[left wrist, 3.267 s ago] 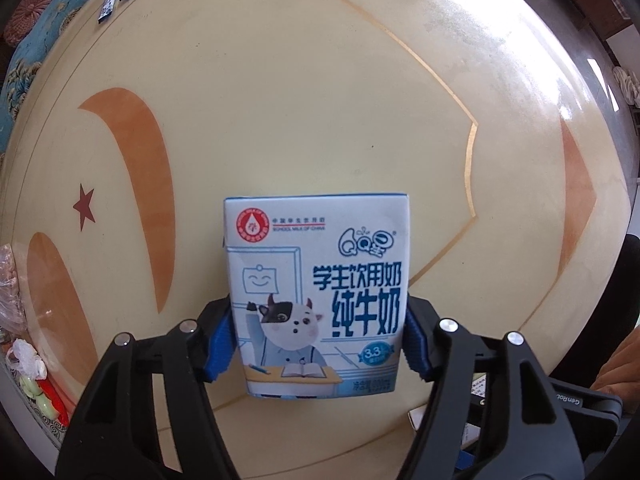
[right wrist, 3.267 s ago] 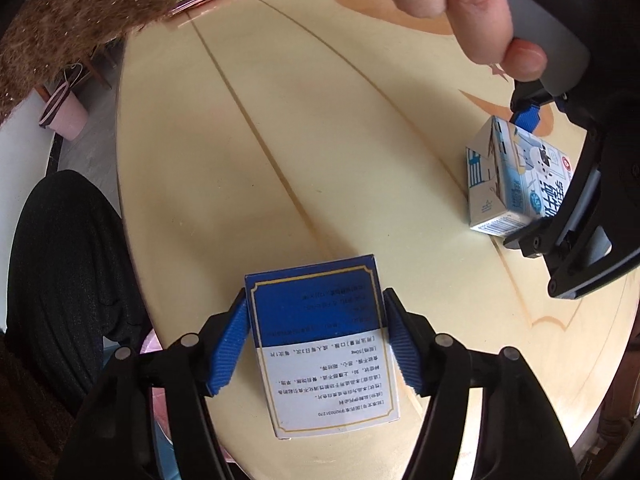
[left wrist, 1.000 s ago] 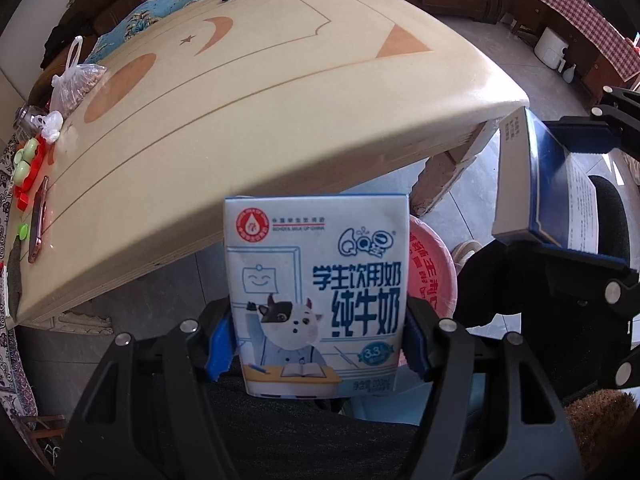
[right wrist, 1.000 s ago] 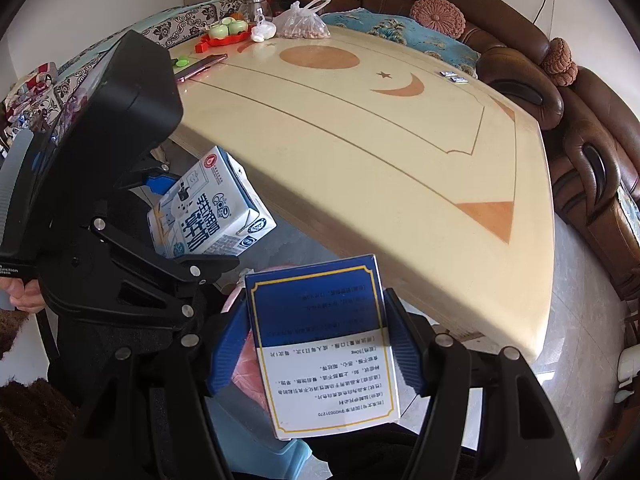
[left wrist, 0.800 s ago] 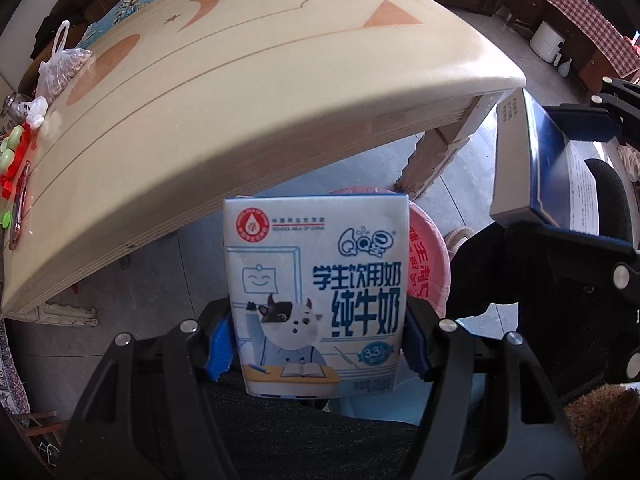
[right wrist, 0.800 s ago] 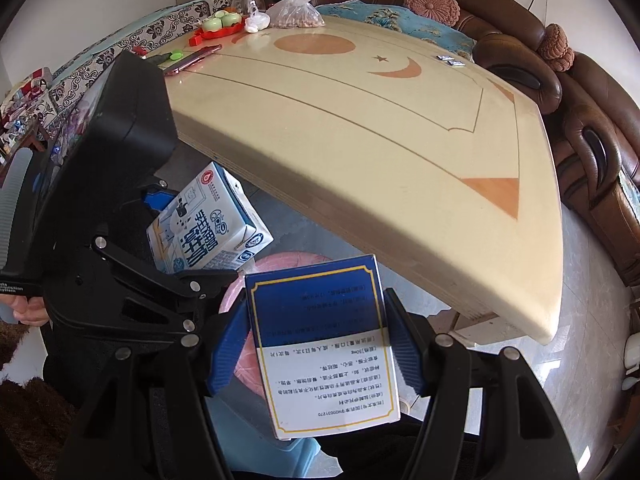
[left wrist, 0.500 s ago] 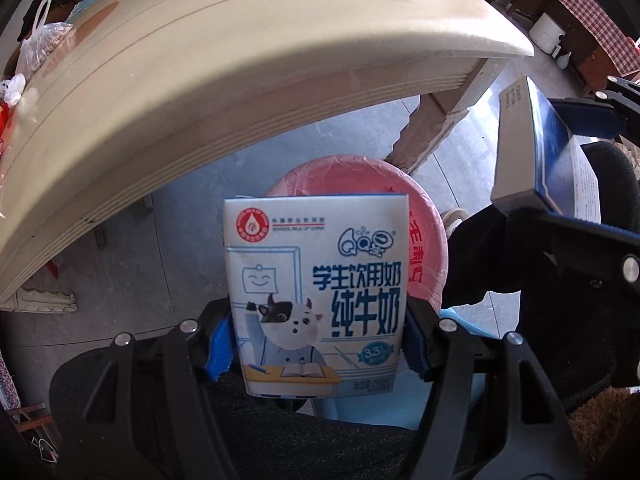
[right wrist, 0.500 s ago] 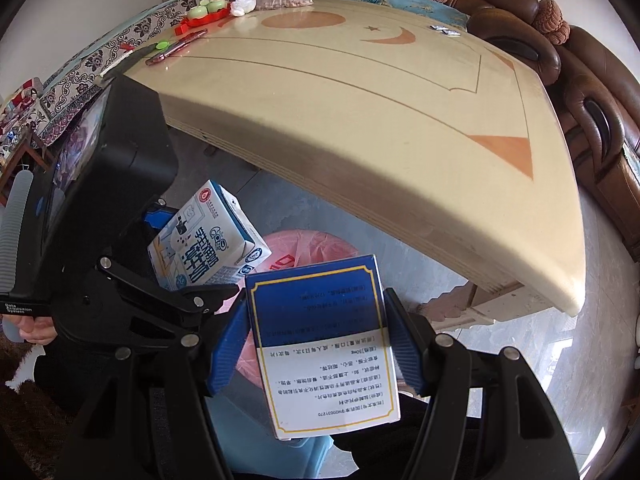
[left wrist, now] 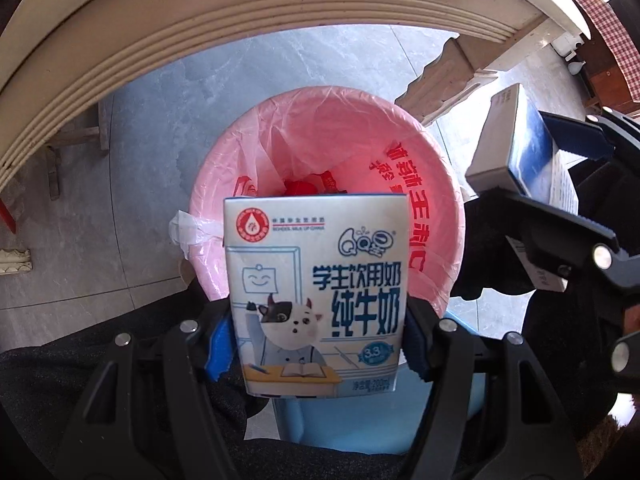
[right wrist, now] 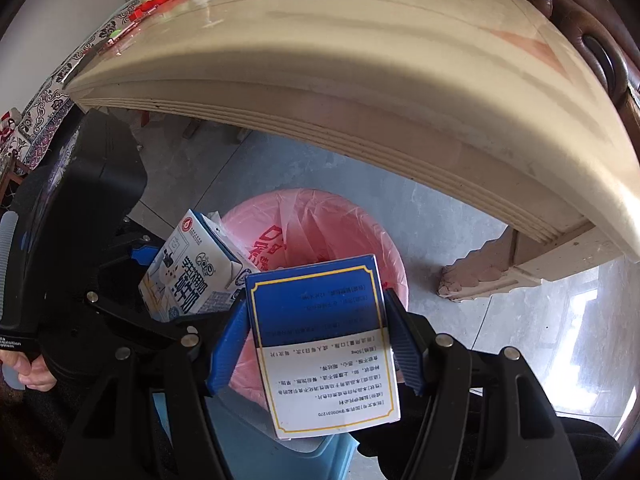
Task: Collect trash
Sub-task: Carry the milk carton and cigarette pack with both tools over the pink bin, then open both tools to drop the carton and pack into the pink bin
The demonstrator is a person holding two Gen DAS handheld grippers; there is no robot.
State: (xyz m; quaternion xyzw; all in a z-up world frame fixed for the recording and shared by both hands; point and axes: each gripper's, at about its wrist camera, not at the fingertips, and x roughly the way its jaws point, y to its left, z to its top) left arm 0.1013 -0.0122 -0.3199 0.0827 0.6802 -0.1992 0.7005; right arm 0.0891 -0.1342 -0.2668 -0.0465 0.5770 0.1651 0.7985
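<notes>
The milk carton [left wrist: 316,292] is clamped by its two narrow sides between the blue pads of the left gripper [left wrist: 316,344], jaws about halfway apart and pressing on it, its long axis running out along the fingers. It hangs directly over the bin [left wrist: 420,152], which is lined with a pink bag: seen from the left wrist, the carton's far end sits over the near part of the bin's mouth, so the bin lies straight ahead of the gripper and below it. The drop turns on that alignment, and it looks good; releasing should let the carton fall end-first into the bag.

The blue-and-white box [right wrist: 320,344] is pinched the same way, by its sides, in the right gripper [right wrist: 320,346], jaws likewise partly open and closed on it. It hangs over the bin's near right portion, just beside the carton [right wrist: 196,276]. Both hands look about equally close to the bin; the left gripper seems more squarely over the middle.

Inside the bin something red [left wrist: 304,186] lies at the bottom; what it is cannot be told. A blue stool or tub [left wrist: 360,420] shows just below the bin's near edge. The table's [right wrist: 400,72] edge overhangs beyond the bin, with a carved table leg [right wrist: 492,268] to the bin's right.
</notes>
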